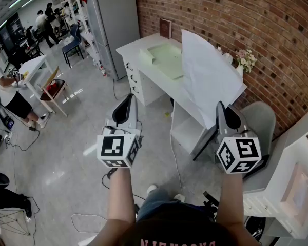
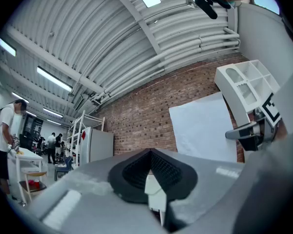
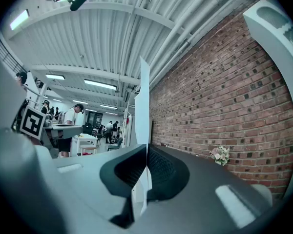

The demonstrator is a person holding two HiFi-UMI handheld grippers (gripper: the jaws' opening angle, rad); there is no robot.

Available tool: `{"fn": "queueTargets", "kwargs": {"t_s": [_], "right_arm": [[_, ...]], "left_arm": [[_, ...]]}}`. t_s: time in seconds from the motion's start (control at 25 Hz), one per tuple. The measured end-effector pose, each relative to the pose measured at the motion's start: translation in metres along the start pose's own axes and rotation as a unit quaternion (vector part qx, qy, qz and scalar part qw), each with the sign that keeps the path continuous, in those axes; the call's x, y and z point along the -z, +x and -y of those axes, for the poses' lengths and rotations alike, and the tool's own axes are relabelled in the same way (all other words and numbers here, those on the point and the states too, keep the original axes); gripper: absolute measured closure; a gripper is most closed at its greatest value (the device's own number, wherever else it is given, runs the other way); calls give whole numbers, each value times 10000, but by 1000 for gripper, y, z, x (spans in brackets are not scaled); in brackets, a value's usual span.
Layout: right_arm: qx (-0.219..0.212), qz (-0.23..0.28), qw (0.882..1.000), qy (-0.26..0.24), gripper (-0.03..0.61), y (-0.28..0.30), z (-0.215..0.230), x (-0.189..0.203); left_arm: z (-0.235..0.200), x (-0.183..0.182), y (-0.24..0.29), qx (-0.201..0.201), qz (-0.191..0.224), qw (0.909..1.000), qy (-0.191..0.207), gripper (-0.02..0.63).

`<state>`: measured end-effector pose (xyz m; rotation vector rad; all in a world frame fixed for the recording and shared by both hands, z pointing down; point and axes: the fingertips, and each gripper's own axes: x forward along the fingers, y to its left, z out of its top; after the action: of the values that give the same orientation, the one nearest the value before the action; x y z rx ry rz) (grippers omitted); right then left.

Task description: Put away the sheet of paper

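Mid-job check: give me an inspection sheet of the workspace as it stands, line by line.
Surface: white desk against the brick wall, with a pale green mat on it.
Job's things: sheet of paper, held upright in the air.
Clutter: flowers and a picture frame by the wall.
Grippers: right claw shut on the sheet's lower edge; left claw shut, nothing in it.
Cables: loose cable on the floor by the desk.
Surroundings: grey chair, grey cabinet, person at far left.
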<state>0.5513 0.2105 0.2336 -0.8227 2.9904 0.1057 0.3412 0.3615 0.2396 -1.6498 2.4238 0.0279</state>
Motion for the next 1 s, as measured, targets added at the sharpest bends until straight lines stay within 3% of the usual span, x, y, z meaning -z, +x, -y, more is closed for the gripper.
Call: {"fn": "queueTargets", "kwargs": {"t_s": [0.68,1.0], "right_arm": [[282,-132,9993,224,578,107,-44,15],[224,-155,9990,367,578,159,-54,23]], "left_arm": [[-99,22,69,326,-131,9994,-40,620],[-140,42,94,248,-187,9993,-190,620]]}}
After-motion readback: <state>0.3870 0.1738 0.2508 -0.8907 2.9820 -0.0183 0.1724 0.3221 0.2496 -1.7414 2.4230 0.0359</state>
